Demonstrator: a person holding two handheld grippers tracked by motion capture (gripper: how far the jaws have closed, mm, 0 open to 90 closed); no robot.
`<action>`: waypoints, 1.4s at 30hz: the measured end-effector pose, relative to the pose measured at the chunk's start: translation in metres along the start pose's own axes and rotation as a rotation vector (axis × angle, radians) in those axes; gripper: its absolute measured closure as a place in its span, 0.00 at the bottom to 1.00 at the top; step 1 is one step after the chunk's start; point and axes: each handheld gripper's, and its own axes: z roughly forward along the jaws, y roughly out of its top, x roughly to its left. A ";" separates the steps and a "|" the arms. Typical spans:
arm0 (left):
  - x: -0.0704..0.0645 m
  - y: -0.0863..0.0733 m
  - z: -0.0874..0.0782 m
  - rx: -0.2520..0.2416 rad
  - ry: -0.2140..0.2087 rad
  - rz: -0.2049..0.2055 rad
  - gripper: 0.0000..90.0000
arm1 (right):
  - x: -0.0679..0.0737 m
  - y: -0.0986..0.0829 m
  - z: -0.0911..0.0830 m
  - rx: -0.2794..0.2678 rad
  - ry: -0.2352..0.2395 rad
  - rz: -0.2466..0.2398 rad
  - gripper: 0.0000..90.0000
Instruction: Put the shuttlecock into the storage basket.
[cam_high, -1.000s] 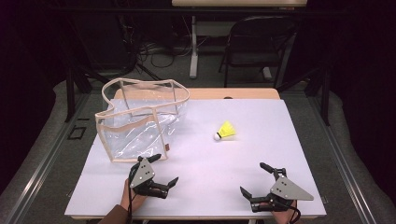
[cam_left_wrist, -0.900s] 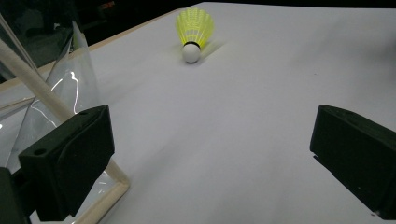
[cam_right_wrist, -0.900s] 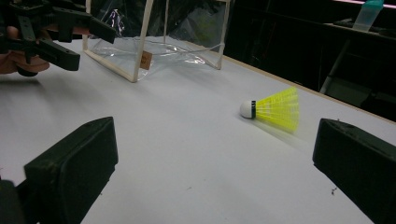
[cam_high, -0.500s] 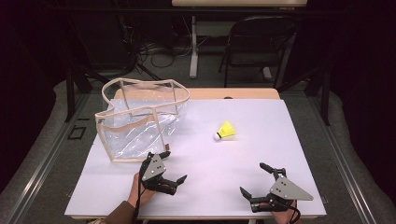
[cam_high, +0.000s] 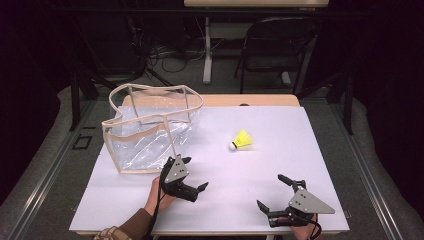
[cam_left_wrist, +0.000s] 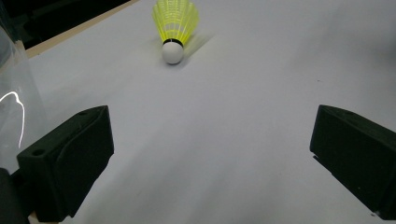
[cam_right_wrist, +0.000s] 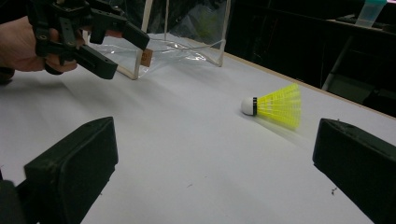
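Observation:
A yellow shuttlecock (cam_high: 241, 140) with a white cork lies on its side on the white table (cam_high: 290, 130), right of a clear plastic bag (cam_high: 150, 127) with beige trim. My left gripper (cam_high: 196, 173) is open just in front of the bag's near right corner, and its jaws point toward the shuttlecock (cam_left_wrist: 175, 28), which lies well ahead. Near the front right edge my right gripper (cam_high: 270, 191) is open with nothing in it. The right gripper view has the shuttlecock (cam_right_wrist: 275, 106) ahead to the right and the left gripper (cam_right_wrist: 128, 57) at the upper left.
The bag (cam_right_wrist: 187, 32) stands open-topped on the left half of the table. A dark chair (cam_high: 275, 45) and cables are on the floor beyond the far edge. Bare white surface lies between both grippers and the shuttlecock.
My left gripper has moved forward and to the right, toward the table's middle and the bag's corner. The right gripper, the bag and the shuttlecock have stayed put.

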 end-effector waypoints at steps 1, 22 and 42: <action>0.000 0.001 0.002 0.000 -0.003 -0.002 0.00 | 0.001 0.000 0.000 -0.001 0.002 0.000 0.00; 0.006 0.036 0.040 0.063 -0.036 0.014 0.00 | -0.001 -0.001 0.001 0.003 -0.005 0.001 0.00; 0.007 0.066 0.071 0.099 -0.030 0.024 0.00 | -0.001 -0.001 0.000 0.000 -0.002 0.003 0.00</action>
